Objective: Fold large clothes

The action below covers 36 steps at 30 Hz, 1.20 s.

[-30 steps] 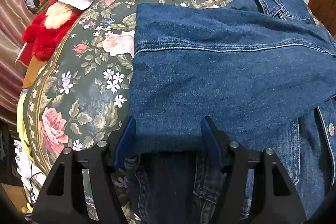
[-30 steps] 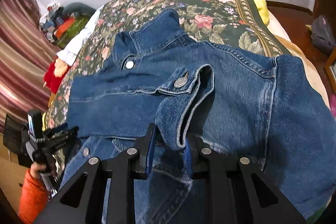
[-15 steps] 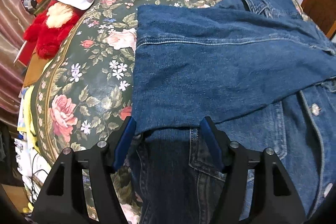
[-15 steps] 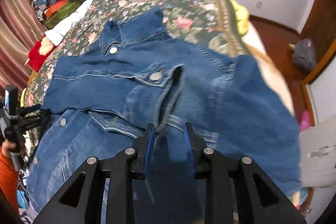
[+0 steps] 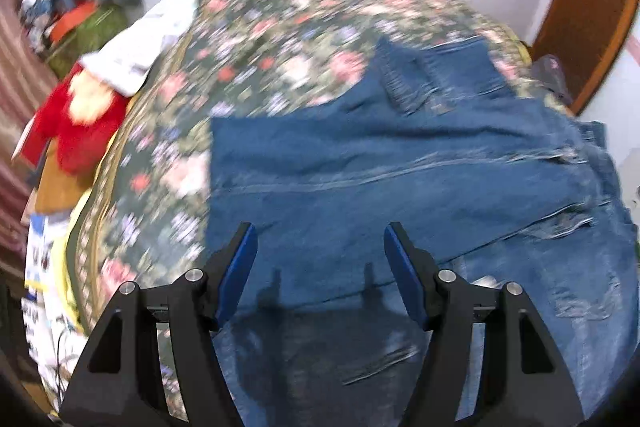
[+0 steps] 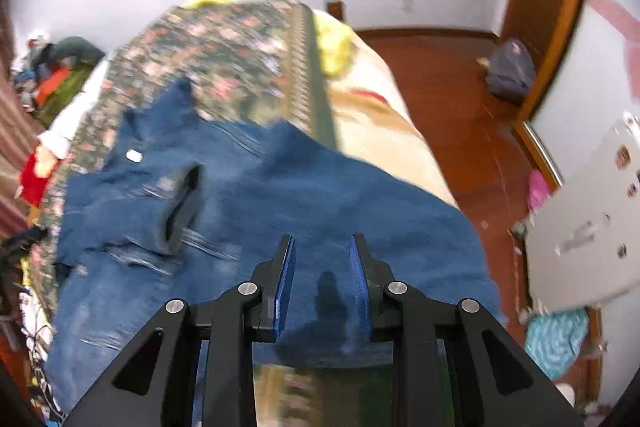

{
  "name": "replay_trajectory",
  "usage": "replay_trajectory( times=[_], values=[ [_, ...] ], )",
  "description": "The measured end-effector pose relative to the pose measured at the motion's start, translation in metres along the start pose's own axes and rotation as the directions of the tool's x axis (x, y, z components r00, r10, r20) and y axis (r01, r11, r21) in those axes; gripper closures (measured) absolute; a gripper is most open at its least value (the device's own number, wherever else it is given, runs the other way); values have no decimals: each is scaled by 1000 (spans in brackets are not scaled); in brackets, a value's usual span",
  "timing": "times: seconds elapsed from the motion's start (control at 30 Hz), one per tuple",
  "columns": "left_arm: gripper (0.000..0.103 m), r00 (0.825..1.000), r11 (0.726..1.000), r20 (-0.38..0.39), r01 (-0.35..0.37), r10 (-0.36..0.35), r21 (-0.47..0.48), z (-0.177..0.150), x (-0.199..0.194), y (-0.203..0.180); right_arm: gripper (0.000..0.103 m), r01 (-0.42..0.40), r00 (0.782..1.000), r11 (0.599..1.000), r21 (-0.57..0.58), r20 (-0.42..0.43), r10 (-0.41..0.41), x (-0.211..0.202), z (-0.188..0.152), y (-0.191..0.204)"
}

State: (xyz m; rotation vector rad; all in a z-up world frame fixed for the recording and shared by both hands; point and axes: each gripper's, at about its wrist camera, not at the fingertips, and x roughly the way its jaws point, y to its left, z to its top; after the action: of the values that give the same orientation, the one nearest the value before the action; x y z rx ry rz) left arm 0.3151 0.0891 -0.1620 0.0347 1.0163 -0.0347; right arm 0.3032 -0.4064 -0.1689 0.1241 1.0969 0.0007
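Note:
A blue denim jacket (image 5: pixel 400 179) lies spread on the floral bedspread (image 5: pixel 288 23), with one sleeve folded across its body. My left gripper (image 5: pixel 320 251) is open and empty, raised above the jacket's near left part. In the right wrist view the jacket (image 6: pixel 280 195) shows with the sleeve cuff (image 6: pixel 180 211) lying on its chest. My right gripper (image 6: pixel 322 259) is open and empty, held above the jacket's right side. Both views are motion-blurred.
A red plush toy (image 5: pixel 80 123) and a pile of clothes (image 5: pixel 76 11) lie left of the bed. The bed's right edge (image 6: pixel 384 115) drops to a wooden floor (image 6: pixel 472 107) with a grey bag (image 6: pixel 510 71). A white cabinet (image 6: pixel 588 219) stands at the right.
My right gripper has let go of the sleeve cuff, opened and pulled back and up. My left gripper has lifted up and back from the jacket, still open. Both cameras tilted upward.

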Motion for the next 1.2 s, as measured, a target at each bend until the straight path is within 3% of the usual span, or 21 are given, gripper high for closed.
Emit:
replay_trajectory(
  times=[0.07, 0.13, 0.23, 0.27, 0.33, 0.37, 0.4, 0.57, 0.7, 0.83, 0.97, 1.2],
  values=[
    [35, 999, 999, 21, 33, -34, 38, 11, -4, -22, 80, 43, 993, 999, -28, -109, -46, 25, -13, -13],
    [33, 997, 995, 32, 69, -71, 75, 20, -3, -45, 80, 101, 982, 990, -94, -148, -114, 42, -26, -17],
    [31, 994, 986, 29, 100, -104, 132, 31, 1, -77, 80, 110, 989, 983, -145, -80, -123, 35, -39, -18],
    [31, 994, 983, 24, 105, -110, 154, 34, 3, -89, 75, 123, 988, 980, -154, -75, -136, 34, -40, -17],
    [31, 993, 975, 10, 117, -121, 190, 39, 10, -110, 40, 221, 972, 960, -172, -46, -232, 32, -43, -18],
    [31, 992, 971, 2, 124, -127, 203, 40, 13, -118, 12, 316, 947, 931, -181, -3, -322, 31, -45, -21],
    [31, 991, 967, -9, 136, -137, 217, 42, 17, -128, 5, 329, 943, 926, -184, 15, -332, 30, -47, -22],
    [31, 986, 945, -68, 166, -153, 280, 44, 44, -171, 5, 167, 985, 986, 9, -45, -167, 16, -54, -68],
    [31, 980, 934, -137, 180, -143, 309, 41, 71, -198, 5, 29, 998, 977, 210, -67, -15, 2, -66, -105],
    [31, 982, 934, -139, 168, -130, 316, 40, 80, -211, 5, -88, 989, 919, 384, -78, 127, 0, -85, -133],
    [31, 976, 939, -152, 192, -154, 285, 43, 83, -208, 14, -201, 956, 791, 578, -60, 287, 13, -104, -160],
    [30, 976, 945, -145, 198, -165, 262, 42, 84, -206, 21, -226, 949, 721, 654, -19, 315, 40, -92, -176]
  ],
)
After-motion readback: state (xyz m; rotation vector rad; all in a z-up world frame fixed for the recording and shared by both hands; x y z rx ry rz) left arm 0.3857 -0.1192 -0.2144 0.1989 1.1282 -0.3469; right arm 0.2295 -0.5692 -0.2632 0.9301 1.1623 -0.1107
